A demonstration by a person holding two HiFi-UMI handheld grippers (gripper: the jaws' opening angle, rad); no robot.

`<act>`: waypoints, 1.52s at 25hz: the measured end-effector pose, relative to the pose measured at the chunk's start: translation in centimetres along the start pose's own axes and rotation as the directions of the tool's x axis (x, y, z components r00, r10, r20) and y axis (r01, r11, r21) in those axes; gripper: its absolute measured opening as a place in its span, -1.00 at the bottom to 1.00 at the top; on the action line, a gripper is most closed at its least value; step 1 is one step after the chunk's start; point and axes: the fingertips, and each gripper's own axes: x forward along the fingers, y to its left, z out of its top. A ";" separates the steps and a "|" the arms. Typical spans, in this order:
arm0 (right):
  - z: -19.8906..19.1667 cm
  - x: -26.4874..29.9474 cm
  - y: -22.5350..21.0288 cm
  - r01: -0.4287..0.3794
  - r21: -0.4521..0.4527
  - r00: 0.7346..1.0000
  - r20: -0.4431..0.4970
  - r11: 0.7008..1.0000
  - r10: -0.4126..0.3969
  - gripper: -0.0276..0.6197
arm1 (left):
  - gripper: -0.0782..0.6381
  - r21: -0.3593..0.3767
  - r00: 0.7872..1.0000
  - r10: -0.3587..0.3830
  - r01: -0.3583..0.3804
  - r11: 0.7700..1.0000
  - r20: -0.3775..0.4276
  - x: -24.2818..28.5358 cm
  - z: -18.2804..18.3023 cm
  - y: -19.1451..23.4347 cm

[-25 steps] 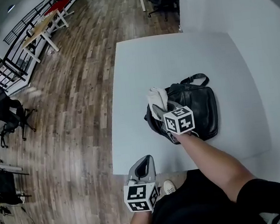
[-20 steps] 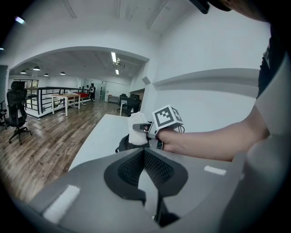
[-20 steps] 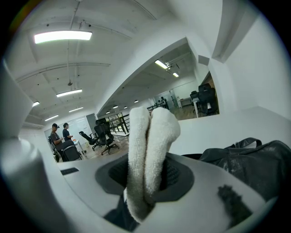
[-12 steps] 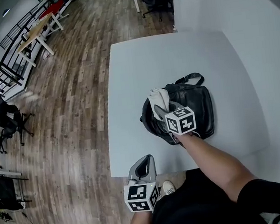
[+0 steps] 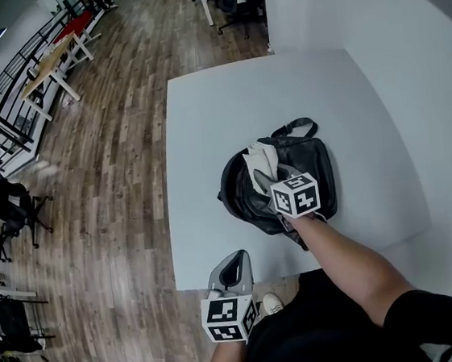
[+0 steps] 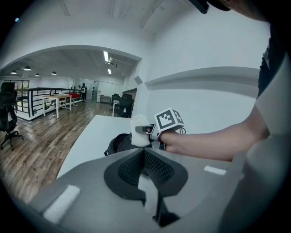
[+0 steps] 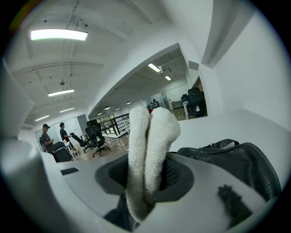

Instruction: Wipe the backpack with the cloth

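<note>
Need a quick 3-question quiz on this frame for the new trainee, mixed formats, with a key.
1. True or false: the left gripper is touching the backpack.
2. What is clamped between the jaws of the right gripper?
A. the white cloth
B. the backpack's top handle
C. nothing, the jaws are apart
3. Fill in the blank: the backpack lies on a white ____.

Key
1. False. It is held off the near edge, close to the person's body, jaws together with nothing between them.
2. A
3. table
</note>
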 end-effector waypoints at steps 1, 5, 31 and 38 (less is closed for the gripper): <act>0.1 -0.3 -0.3 0.006 0.002 1.000 0.003 1.000 -0.006 -0.54 | -0.76 0.003 1.000 -0.005 0.005 1.000 0.000 0.0 0.1 -0.2; 0.3 -1.6 -1.3 0.029 0.006 1.000 0.011 1.000 -0.029 -0.54 | -0.76 0.015 1.000 -0.022 0.022 1.000 0.003 0.0 0.4 -1.2; 1.0 -9.7 -8.6 0.196 0.024 0.978 0.063 0.980 -0.198 -0.54 | -0.76 0.081 0.990 -0.139 0.139 0.987 -0.001 1.5 1.3 -5.0; 0.9 -12.2 -10.7 0.256 0.050 0.963 0.077 0.965 -0.259 -0.54 | -0.76 0.094 0.985 -0.173 0.173 0.980 -0.006 1.6 1.3 -5.8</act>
